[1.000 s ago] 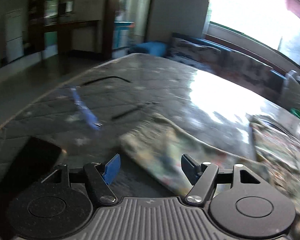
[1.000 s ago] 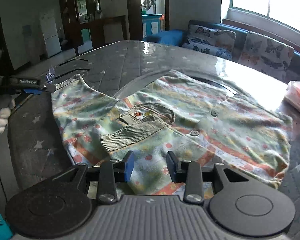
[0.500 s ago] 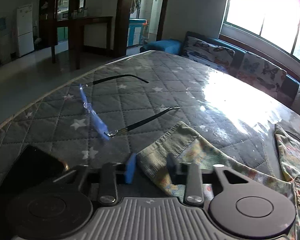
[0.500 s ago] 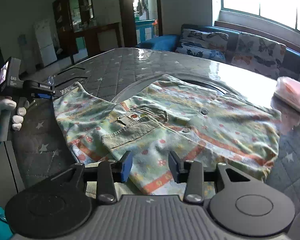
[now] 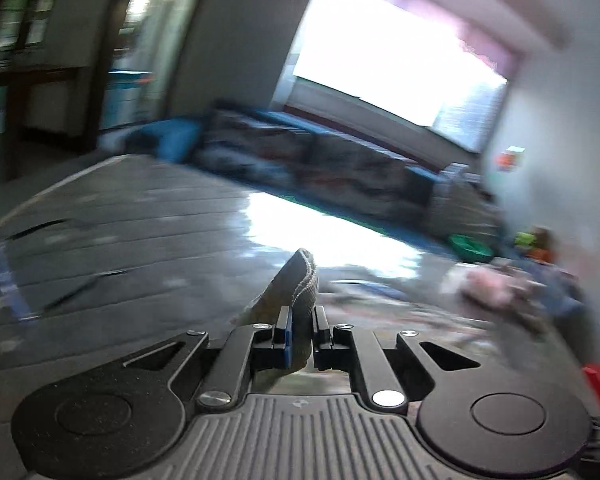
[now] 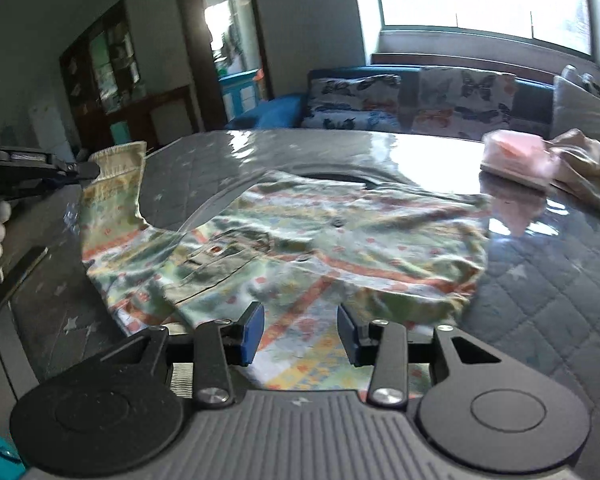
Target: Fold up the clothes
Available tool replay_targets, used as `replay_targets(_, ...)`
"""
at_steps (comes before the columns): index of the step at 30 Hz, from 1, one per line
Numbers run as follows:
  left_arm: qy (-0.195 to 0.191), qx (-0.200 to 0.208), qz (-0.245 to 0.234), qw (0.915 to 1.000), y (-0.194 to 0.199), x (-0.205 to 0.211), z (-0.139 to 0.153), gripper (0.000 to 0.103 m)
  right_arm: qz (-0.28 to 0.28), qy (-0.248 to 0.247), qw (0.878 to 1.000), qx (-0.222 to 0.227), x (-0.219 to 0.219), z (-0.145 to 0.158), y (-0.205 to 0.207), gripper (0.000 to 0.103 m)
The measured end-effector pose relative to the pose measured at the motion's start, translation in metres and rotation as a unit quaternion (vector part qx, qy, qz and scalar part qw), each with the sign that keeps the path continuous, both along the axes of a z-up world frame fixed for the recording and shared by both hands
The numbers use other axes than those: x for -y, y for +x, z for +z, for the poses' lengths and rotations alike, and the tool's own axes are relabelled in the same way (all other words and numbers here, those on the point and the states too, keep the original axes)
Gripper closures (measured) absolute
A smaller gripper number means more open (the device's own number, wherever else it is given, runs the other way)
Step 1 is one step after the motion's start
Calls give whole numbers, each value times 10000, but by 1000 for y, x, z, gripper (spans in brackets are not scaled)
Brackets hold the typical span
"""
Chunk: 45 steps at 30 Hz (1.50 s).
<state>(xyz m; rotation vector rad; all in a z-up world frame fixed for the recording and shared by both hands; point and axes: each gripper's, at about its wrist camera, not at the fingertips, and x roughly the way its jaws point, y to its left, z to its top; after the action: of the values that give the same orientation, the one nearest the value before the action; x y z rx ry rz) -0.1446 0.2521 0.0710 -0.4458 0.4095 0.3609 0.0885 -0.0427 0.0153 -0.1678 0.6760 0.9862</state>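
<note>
Between the left gripper [image 5: 301,334] pads sits the shirt cuff [image 5: 296,284].

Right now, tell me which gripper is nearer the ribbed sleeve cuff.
Left. The left gripper has its jaws clamped on the ribbed sleeve cuff; the right gripper hovers open over the shirt's hem.

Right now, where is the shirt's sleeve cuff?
In the right wrist view the cuff is lifted off the table at far left, pinched in the left gripper; the rest of the shirt lies flat ahead.
</note>
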Motion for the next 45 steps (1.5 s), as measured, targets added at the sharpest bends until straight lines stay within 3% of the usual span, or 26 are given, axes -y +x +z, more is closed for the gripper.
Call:
replay_targets(7, -172, 284, -1415, 9894, 52, 74, 11, 93, -612, 247, 9978, -72, 40, 0, 14, 62)
replay_targets(11, -413, 89, -2032, 9782, 80, 103, -6, 93, -927, 320, 9951, -104, 60, 0, 20, 62)
replay_targets(17, -389, -461, -2572, 9645, 101, 142, -38, 91, -1201, 351, 9920, -177, 76, -4, 28, 62)
replay_targets(20, -366, -681, -2680, 9603, 100, 148, -49, 82, -1191, 352, 9920, -212, 76, -4, 31, 62)
replay_targets(23, -271, -715, -2678, 9604, 94, 143, -50, 82, -1097, 329, 9932, -226, 68, -4, 32, 62)
replay_targets(25, -203, -702, -2502, 9654, 87, 129, -49, 80, -993, 328, 9941, -271, 61, -6, 33, 62)
replay_targets(30, 135, -918, -1388, 9860, 66, 83, -54, 65, -752, 194, 9961, -407, 41, -14, 34, 62)
replay_targets(35, 49, -1252, -607, 9903, 55, 40, -71, 59, -598, 13, 9969, -506, 24, -24, 34, 62)
replay_targets(41, 67, -1254, -643, 9900, 63, 28, -83, 61, -425, -197, 9970, -617, 6, -34, 34, 64)
replay_targets(45, 196, -1266, -832, 9883, 77, 28, -89, 71, -427, -289, 9969, -594, 1, -34, 34, 70)
